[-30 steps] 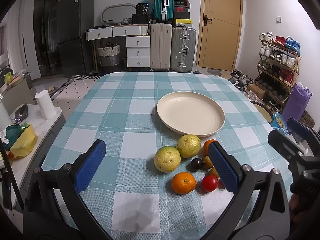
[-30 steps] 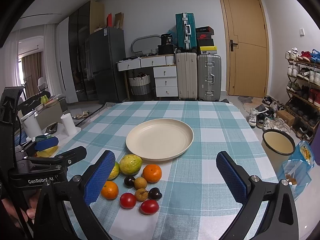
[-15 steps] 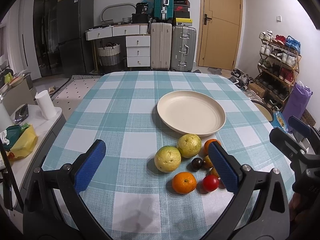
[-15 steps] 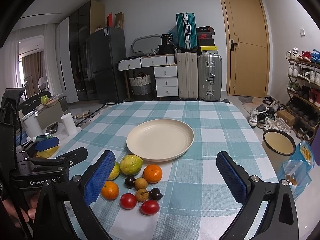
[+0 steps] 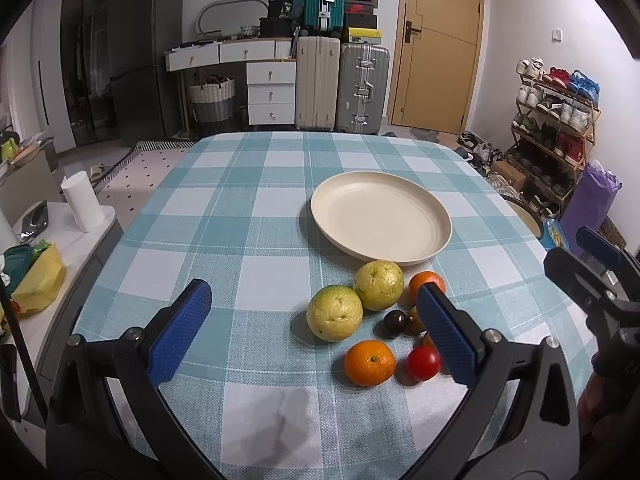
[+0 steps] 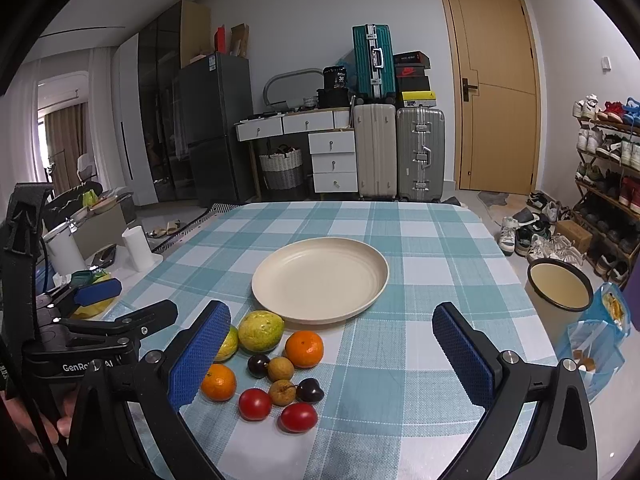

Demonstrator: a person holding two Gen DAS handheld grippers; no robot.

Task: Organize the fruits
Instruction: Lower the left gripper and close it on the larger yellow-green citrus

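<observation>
An empty cream plate (image 5: 380, 216) (image 6: 320, 280) sits mid-table on the teal checked cloth. In front of it lies a cluster of fruit: two yellow-green guavas (image 5: 334, 318) (image 6: 261, 331), two oranges (image 5: 370, 363) (image 6: 304, 349), red tomatoes (image 5: 424, 363) (image 6: 255, 404), dark plums (image 6: 259, 365) and small brown fruits (image 6: 281, 369). My left gripper (image 5: 316, 334) hovers open just short of the fruit, its right finger hiding part of the cluster. Over bare cloth right of the fruit, my right gripper (image 6: 332, 356) is open and holds nothing.
A white side counter (image 5: 48, 240) with a paper roll (image 5: 82, 202) and a yellow bag (image 5: 38, 278) stands left of the table. Right of the table are a round bin (image 6: 559, 285), a blue bag (image 6: 600, 336) and a shoe rack (image 5: 556, 120). Suitcases and drawers line the far wall.
Both grippers stay open and almost still. The left wrist view has crept very slightly, so the fruit sits a touch lower and to the right.
</observation>
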